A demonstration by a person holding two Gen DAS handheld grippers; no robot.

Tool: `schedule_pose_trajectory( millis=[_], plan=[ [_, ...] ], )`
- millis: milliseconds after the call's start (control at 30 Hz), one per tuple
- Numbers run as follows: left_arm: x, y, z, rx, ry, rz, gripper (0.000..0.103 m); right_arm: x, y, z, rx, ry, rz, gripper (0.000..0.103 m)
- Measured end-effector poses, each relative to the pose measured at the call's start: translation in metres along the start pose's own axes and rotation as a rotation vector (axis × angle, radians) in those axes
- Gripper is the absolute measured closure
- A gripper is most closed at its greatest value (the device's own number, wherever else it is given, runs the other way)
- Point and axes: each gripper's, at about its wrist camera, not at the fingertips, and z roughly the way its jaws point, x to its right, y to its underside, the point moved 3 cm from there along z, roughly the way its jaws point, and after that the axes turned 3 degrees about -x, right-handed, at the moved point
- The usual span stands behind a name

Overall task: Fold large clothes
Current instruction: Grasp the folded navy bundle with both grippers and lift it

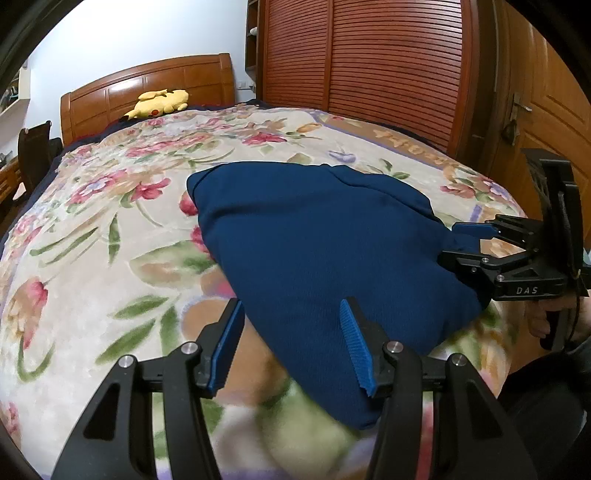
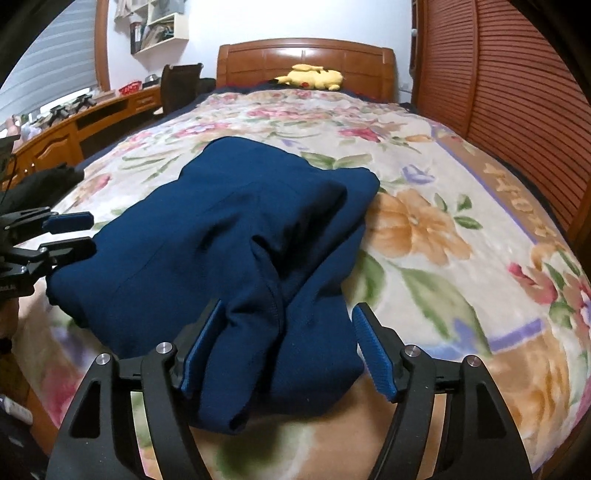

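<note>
Bed [image 2: 461, 206]: covered by a floral blanket, running away from both cameras toward a wooden headboard [image 2: 306, 55]. Slatted wardrobe [image 1: 369, 51] along the right side; desk [image 2: 74, 122] along the left.

Blue garment [image 2: 229, 236]: already folded into a thick multi-layer bundle, lying flat on the blanket near the foot of the bed. Long axis running from the near edge away toward the headboard, slightly slanted to the left in the right wrist view. Near end made up of rolled, stacked layers with a stitched hem showing.

Key relation: near end of the bundle lying directly between the fingers of the right gripper [image 2: 288, 350], cloth reaching back toward the palm. Right jaws standing wide, left pad touching or just beside the cloth, right pad apart from it; no pinch visible. Judged released rather than held.

Left gripper [image 1: 295, 343]: jaws at a middling spread, positioned at the bundle's left near corner. In the left wrist view, right pad overlapping the blue cloth, left pad over bare blanket; edge of the cloth between them, not clamped.

Both grippers flanking the near end; right one more squarely on the long axis, left one at the side edge. Judged: fold largely complete; any further fold or smoothing would begin from the near end, pushing or lifting away along the long axis.

Yellow plush toy [image 2: 314, 77]: resting at the headboard, well apart from the garment.

Containers: wall shelf [image 2: 162, 29] above the desk holding small items, too small to identify.
</note>
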Motion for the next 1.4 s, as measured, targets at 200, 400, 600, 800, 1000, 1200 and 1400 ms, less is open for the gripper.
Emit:
schedule_pose_trajectory(
  millis=[200, 400, 600, 800, 1000, 1200, 1400],
  plan=[
    [-0.001, -0.003, 0.000, 0.008, -0.007, 0.003, 0.050, -0.001, -0.001, -0.002, 0.023, 0.007, -0.014, 0.031],
    [-0.016, -0.023, -0.004, 0.048, -0.018, -0.006, 0.050, 0.005, 0.001, -0.025, 0.067, -0.023, 0.011, 0.030],
    [-0.052, -0.065, 0.026, 0.049, -0.005, -0.054, 0.050, 0.021, 0.007, -0.051, 0.106, 0.017, 0.022, 0.030],
    [-0.081, -0.093, 0.084, -0.030, -0.041, -0.035, 0.050, 0.035, 0.015, -0.045, 0.058, 0.072, 0.013, 0.030],
    [-0.101, -0.098, 0.136, -0.106, -0.089, -0.058, 0.048, 0.027, 0.019, -0.023, 0.003, -0.023, 0.034, 0.032],
    [-0.109, -0.115, 0.161, -0.126, -0.119, -0.035, 0.029, 0.023, 0.015, -0.004, -0.028, -0.062, 0.059, 0.032],
    [-0.130, -0.120, 0.181, -0.152, -0.048, -0.162, 0.018, 0.019, 0.014, 0.005, -0.038, -0.124, 0.089, 0.044]
  ],
)
